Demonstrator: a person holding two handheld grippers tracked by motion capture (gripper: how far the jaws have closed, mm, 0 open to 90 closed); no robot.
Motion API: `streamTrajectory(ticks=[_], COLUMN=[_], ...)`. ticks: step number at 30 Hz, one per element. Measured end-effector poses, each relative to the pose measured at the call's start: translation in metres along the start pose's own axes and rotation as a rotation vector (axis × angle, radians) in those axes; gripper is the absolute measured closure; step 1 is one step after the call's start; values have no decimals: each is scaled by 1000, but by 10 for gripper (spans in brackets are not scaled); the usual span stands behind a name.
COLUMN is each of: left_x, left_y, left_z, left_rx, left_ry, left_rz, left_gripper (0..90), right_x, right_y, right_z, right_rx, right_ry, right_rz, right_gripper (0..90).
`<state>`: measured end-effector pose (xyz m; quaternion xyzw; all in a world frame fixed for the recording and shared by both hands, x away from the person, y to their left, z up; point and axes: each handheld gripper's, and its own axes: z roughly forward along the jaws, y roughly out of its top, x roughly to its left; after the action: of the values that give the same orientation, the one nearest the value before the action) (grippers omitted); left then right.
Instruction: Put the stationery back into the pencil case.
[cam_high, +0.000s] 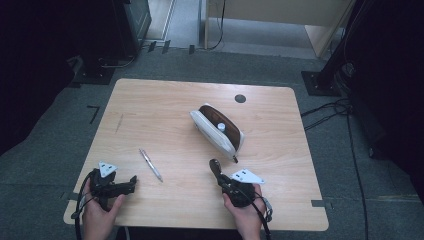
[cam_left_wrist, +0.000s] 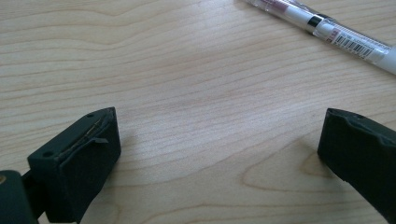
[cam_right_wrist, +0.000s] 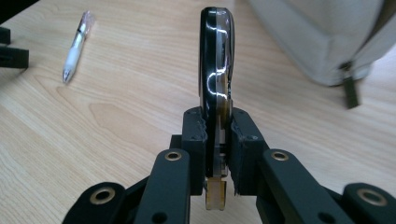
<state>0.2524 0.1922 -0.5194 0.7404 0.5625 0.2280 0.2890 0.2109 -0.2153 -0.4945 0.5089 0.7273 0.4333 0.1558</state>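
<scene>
A dark glossy flat object (cam_right_wrist: 215, 56) with an amber end stands edge-on between the pads of my right gripper (cam_right_wrist: 217, 135), which is shut on it. From above, that gripper (cam_high: 218, 176) holds the object (cam_high: 215, 166) just above the wooden table (cam_high: 165, 105), a little in front of an open grey-white pouch (cam_high: 216, 131) with a brown inside. The pouch (cam_right_wrist: 322, 37) and its zipper pull (cam_right_wrist: 350, 91) lie close ahead to the right. A white pen (cam_high: 150, 164) lies between the hands. My left gripper (cam_high: 132, 182) rests at the front left, open (cam_left_wrist: 219, 144) over bare wood, with the pen (cam_left_wrist: 327, 30) beyond its jaws.
A small white round thing (cam_high: 220, 127) sits inside the pouch. A dark round grommet (cam_high: 240, 98) is set into the table near its far edge. Black stands (cam_high: 320, 82) and cables (cam_high: 330, 112) are on the grey floor around the table.
</scene>
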Motion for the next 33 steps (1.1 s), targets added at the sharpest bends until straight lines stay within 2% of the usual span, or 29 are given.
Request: streamTrajectory(ticks=[6, 13, 18, 26, 33], left_x=[0, 0, 0, 0, 0], left_y=[0, 0, 0, 0, 0], left_z=[0, 0, 0, 0, 0], left_rx=[0, 0, 0, 0, 0], left_ry=[0, 0, 0, 0, 0], left_rz=[0, 0, 0, 0, -1], left_gripper=[0, 0, 0, 0, 0], right_x=[-12, -31, -40, -53, -65], right_y=[6, 16, 25, 55, 85], right_z=[-19, -46, -55, -61, -56], right_rx=[-18, -49, -61, -52, -24], right_ry=[-4, -38, -58, -81, -58], right_rz=[8, 12, 6, -42, -83], right_gripper=[789, 789, 789, 788, 787])
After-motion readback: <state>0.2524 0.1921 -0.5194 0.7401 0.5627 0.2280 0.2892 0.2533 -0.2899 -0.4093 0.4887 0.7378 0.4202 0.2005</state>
